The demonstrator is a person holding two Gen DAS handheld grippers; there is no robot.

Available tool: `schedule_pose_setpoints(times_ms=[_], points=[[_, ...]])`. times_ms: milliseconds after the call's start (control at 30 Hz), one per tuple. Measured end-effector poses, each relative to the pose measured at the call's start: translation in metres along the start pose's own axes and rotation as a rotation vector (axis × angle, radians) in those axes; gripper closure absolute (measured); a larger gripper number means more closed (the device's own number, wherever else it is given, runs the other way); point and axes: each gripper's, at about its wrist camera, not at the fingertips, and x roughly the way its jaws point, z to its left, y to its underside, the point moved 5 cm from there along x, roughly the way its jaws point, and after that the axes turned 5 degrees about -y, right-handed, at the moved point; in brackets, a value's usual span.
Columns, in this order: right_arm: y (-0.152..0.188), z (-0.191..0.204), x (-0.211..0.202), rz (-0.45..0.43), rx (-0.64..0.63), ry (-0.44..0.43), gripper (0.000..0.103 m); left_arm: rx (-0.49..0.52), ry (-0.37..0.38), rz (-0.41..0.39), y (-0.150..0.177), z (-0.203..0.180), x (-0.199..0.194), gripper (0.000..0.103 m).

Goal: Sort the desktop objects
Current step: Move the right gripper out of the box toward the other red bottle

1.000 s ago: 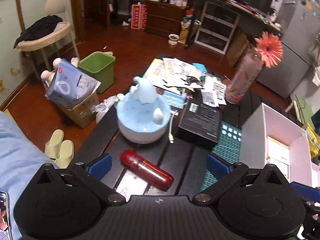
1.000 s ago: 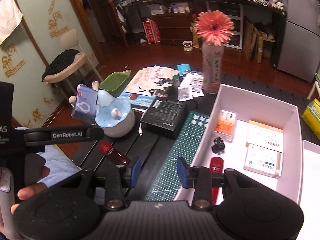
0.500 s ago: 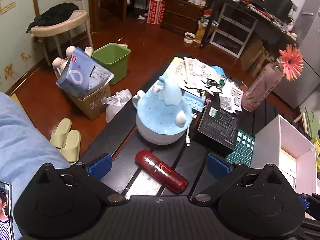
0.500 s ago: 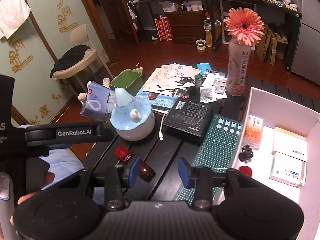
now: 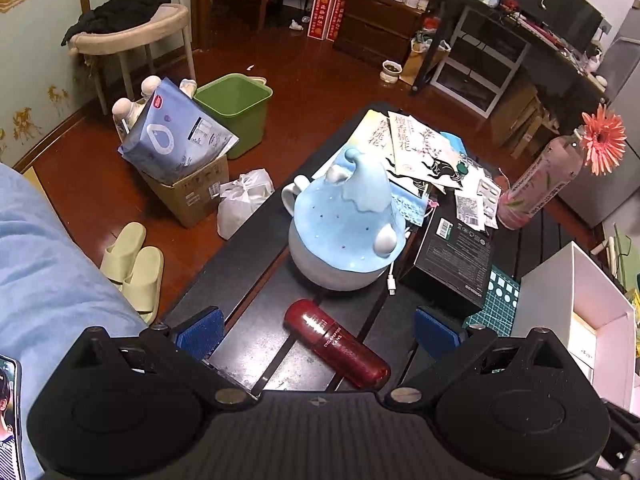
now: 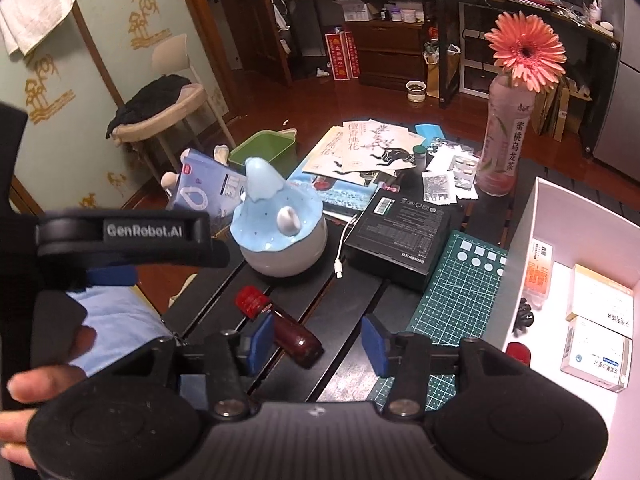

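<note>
A dark red tube (image 5: pixel 336 342) lies on the black table, between the wide-open fingers of my left gripper (image 5: pixel 318 330), which hovers above it and holds nothing. In the right wrist view the same tube (image 6: pixel 280 326) lies just behind the left finger of my right gripper (image 6: pixel 318 344), which is open and empty. A white box (image 6: pixel 524 216) at the right holds medicine boxes (image 6: pixel 600 308), a red item and a black clip. The left gripper's body (image 6: pixel 120 232) shows at the left of the right wrist view.
A blue and white mountain-shaped ornament (image 5: pixel 344 232) stands behind the tube. A black box (image 5: pixel 454 256), a green cutting mat (image 6: pixel 460 292), papers (image 5: pixel 416 148) and a bottle with a pink flower (image 6: pixel 504 132) lie further back. A green bin (image 5: pixel 234 110) stands on the floor.
Both grippers have shifted left along the table. The right gripper has opened wider and now sits over the red tube's end. The left gripper stays open over the tube.
</note>
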Motion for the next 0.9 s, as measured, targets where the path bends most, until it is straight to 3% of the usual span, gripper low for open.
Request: schedule_pose_setpoints(times_ms=[233,367,700,900], points=[[0.013,0.010,0.014,-0.058,-0.092,0.056,0.055,-0.011,-0.005,0.009,-0.001,0.004,0.005,0.001],[0.022,0.011,0.021,-0.115,-0.082,0.073,0.055,-0.001,-0.008,0.011,-0.001,0.002,0.007,0.001],[0.043,0.018,0.022,-0.229,-0.045,0.046,0.054,0.014,-0.016,0.013,-0.001,-0.002,0.012,0.001],[0.059,0.027,0.023,-0.246,-0.078,0.033,0.054,0.024,-0.022,0.018,0.000,-0.004,0.015,0.001]])
